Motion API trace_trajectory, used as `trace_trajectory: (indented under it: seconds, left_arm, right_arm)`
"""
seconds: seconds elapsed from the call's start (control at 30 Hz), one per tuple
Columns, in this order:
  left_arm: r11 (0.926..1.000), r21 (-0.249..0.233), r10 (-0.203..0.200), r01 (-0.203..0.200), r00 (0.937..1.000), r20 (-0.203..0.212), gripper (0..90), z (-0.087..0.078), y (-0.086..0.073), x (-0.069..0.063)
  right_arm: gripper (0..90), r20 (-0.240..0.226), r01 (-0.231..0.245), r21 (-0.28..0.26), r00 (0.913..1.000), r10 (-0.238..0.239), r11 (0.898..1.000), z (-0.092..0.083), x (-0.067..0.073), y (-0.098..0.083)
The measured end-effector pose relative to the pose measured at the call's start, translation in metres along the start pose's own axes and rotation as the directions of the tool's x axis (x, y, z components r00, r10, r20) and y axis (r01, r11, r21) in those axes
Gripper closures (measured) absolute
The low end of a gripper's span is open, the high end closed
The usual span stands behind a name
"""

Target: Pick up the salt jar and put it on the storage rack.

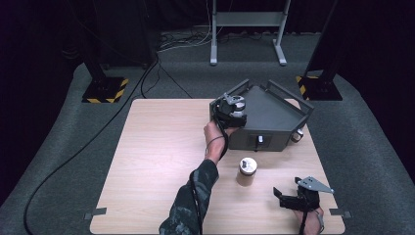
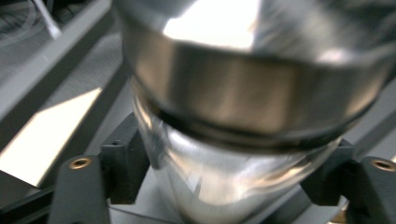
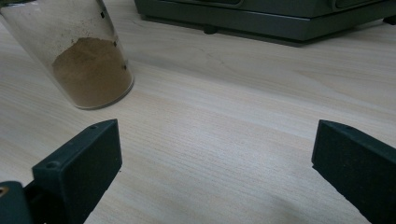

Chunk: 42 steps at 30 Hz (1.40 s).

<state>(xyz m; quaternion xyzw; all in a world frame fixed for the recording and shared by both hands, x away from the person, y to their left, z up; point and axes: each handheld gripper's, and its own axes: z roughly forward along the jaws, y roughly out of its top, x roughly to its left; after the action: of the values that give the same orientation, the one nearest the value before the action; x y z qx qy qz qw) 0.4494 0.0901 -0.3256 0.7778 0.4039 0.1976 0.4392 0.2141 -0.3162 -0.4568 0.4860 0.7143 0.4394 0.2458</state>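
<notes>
High view: left tool (image 1: 234, 108) over rack (image 1: 274, 115), forearm outstretched.

— What sits ahead of the right gripper (image 3: 212, 154)?
— Its two black jaws stand wide apart over the bare wooden tabletop (image 3: 224, 107), nothing between them.
— And farther off?
— A clear jar (image 3: 74, 51) part-filled with brown powder at upper left; a dark grey box (image 3: 261, 16) along the top.

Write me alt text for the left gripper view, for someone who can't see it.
A clear jar with a wide metal lid, blurred and very close, sits between the left gripper's two black jaws. Behind it are the grey rails of a metal rack and a patch of pale wooden table.
</notes>
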Motion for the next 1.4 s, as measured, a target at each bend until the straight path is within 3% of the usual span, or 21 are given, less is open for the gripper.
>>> trace_trajectory:
  seconds: [0.1, 0.2, 0.43, 0.53, 0.7, 1.0, 1.2, 1.3, 1.4]
  left_arm:
    - [0.9999, 0.006, -0.008, 0.008, 0.9999, 0.012, 10.2, -0.001, -0.001, 0.003]
    - [1.0, -0.004, 0.005, -0.005, 1.0, 0.0, 2.7, -0.009, -0.005, 0.003]
    - [0.9992, 0.006, 0.039, -0.039, 0.9992, -0.006, 0.5, -0.025, -0.009, 0.005]
    - [0.9967, 0.014, 0.081, -0.08, 0.9961, -0.036, 0.4, -0.039, -0.02, 0.004]
    - [0.9943, 0.032, 0.104, -0.102, 0.992, -0.072, 0.4, -0.055, -0.041, 0.006]
    - [0.9967, 0.058, 0.063, -0.056, 0.9912, -0.117, 0.4, -0.088, -0.1, 0.022]
    - [0.9948, 0.102, 0.015, -0.004, 0.9934, -0.114, 0.4, -0.105, -0.138, 0.035]
    - [0.9916, 0.124, -0.021, 0.037, 0.9911, -0.131, 0.4, -0.112, -0.159, 0.043]
    - [0.9866, 0.148, -0.044, 0.07, 0.9847, -0.168, 0.4, -0.12, -0.181, 0.05]
  right_arm:
    - [0.8, 0.0, 0.001, 0.001, 1.0, -0.001, 1.0, 0.0, 0.0, 0.0]
    - [0.7, 0.002, 0.001, 0.001, 1.0, -0.001, 1.0, 0.0, 0.001, 0.0]
    - [0.7, 0.005, 0.002, 0.007, 1.0, -0.002, 1.0, 0.0, 0.001, 0.001]
    - [0.7, 0.007, 0.002, 0.008, 1.0, -0.002, 1.0, 0.0, 0.002, 0.001]
    - [0.7, 0.009, 0.003, 0.01, 1.0, -0.003, 1.0, 0.001, 0.002, 0.002]
    - [0.7, 0.015, 0.001, 0.011, 0.9999, -0.001, 1.0, 0.001, 0.003, 0.002]
    - [0.7, 0.02, 0.002, 0.013, 0.9998, -0.002, 1.0, 0.001, 0.004, 0.002]
    - [0.7, 0.021, 0.001, 0.014, 0.9998, -0.002, 1.0, 0.001, 0.004, 0.003]
    - [0.7, 0.023, 0.0, 0.014, 0.9997, 0.0, 1.0, 0.001, 0.004, 0.002]
